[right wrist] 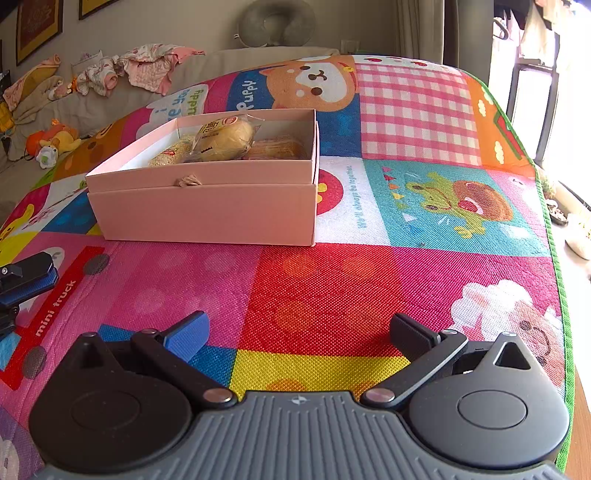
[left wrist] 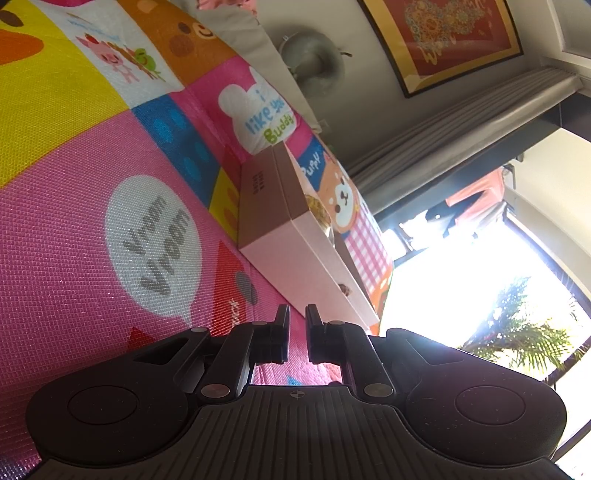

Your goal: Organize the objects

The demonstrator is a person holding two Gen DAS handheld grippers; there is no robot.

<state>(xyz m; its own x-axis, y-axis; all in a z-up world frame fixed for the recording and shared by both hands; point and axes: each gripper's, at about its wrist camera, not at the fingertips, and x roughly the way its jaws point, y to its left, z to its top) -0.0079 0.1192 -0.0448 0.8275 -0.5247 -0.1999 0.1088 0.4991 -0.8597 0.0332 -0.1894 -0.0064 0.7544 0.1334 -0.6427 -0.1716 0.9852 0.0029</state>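
Note:
A pink cardboard box (right wrist: 207, 210) stands open on the colourful play mat (right wrist: 332, 288), resting on its lid or base. Inside lie a wrapped yellow bun (right wrist: 227, 137), a packet of grainy snack (right wrist: 171, 155) and an orange packet (right wrist: 277, 147). My right gripper (right wrist: 299, 332) is open and empty, low over the mat in front of the box. My left gripper (left wrist: 297, 325) is rolled on its side, nearly shut with a narrow gap and holds nothing; the box (left wrist: 291, 236) lies just ahead of it. The left gripper also shows at the left edge of the right wrist view (right wrist: 26, 277).
A grey sofa (right wrist: 184, 74) with clothes and soft toys runs behind the mat. A grey neck pillow (right wrist: 277, 22) rests on the sofa back. The mat's green edge (right wrist: 554, 258) ends at the right by a bright window with plants.

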